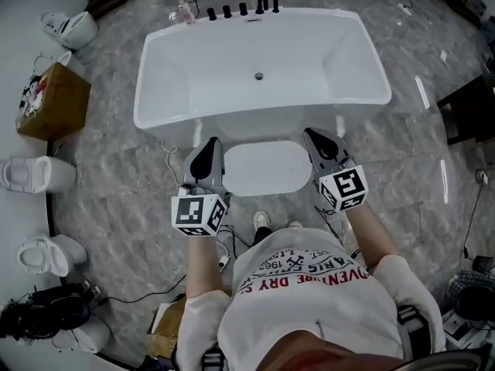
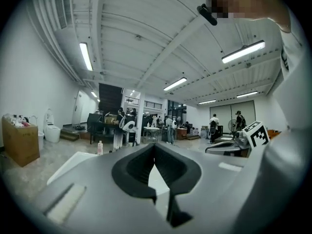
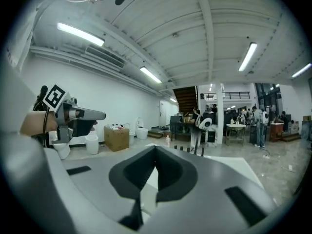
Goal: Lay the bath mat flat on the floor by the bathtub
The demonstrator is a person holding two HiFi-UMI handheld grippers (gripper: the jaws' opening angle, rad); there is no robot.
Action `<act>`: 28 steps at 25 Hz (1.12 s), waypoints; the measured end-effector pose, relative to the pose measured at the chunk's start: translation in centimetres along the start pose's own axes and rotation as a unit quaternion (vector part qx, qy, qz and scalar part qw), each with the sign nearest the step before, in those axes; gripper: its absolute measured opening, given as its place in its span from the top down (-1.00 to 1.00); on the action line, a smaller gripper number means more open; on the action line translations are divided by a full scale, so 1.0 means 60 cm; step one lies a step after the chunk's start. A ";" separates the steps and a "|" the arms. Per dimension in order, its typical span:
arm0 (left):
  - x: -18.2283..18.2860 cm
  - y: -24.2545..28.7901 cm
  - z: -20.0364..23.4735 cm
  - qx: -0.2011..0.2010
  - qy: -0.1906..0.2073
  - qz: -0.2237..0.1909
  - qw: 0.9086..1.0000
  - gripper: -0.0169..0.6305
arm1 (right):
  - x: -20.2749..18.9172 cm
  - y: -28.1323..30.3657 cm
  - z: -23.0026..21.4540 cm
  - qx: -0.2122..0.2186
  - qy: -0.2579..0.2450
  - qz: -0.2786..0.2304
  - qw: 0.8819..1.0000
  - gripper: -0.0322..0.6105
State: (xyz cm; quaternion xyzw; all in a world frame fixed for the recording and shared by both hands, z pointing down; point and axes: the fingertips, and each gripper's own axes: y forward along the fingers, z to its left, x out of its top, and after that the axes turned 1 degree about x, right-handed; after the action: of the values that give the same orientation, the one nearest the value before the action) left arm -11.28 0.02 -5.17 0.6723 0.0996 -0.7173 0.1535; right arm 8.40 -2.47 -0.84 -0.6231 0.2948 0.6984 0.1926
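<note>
The white bath mat [image 1: 267, 168] lies spread flat on the grey marble floor, right against the front of the white bathtub [image 1: 155, 114]. My left gripper [image 1: 207, 147] hovers at the mat's left end and my right gripper [image 1: 313, 136] at its right end. Both point toward the tub, with jaws shut and nothing between them. In the left gripper view the left gripper [image 2: 155, 150] has its jaws together, level with the tub's rim. The right gripper view shows the right gripper [image 3: 156, 152] shut in the same way. The mat is hidden in both gripper views.
A cardboard box [image 1: 52, 99] and several toilets [image 1: 35, 174] stand along the left wall. Black taps [image 1: 263, 0] line the tub's far rim. A cable [image 1: 172, 165] lies left of the mat. My shoes [image 1: 261, 219] are just behind the mat. People stand far off in the hall [image 2: 214, 128].
</note>
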 end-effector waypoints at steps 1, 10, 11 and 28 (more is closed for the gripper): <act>0.016 -0.004 -0.005 -0.002 0.008 -0.006 1.000 0.91 | 0.014 -0.004 0.000 -0.001 0.001 -0.007 1.000 0.87; 0.096 -0.015 -0.043 -0.021 0.041 -0.039 0.998 0.91 | 0.136 -0.050 -0.001 -0.012 -0.023 -0.078 0.997 0.87; 0.100 -0.016 -0.046 -0.023 0.043 -0.040 0.998 0.91 | 0.143 -0.057 -0.003 -0.016 -0.022 -0.082 0.996 0.87; 0.098 -0.026 -0.061 -0.049 0.034 -0.023 0.998 0.91 | 0.130 -0.070 0.009 -0.027 -0.028 -0.056 0.998 0.87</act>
State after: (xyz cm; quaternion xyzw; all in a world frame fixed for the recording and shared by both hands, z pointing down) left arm -8.73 2.24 -11.39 0.6855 0.1550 -0.6916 0.1667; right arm 9.51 0.27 -9.21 -0.6239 0.2354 0.7112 0.2225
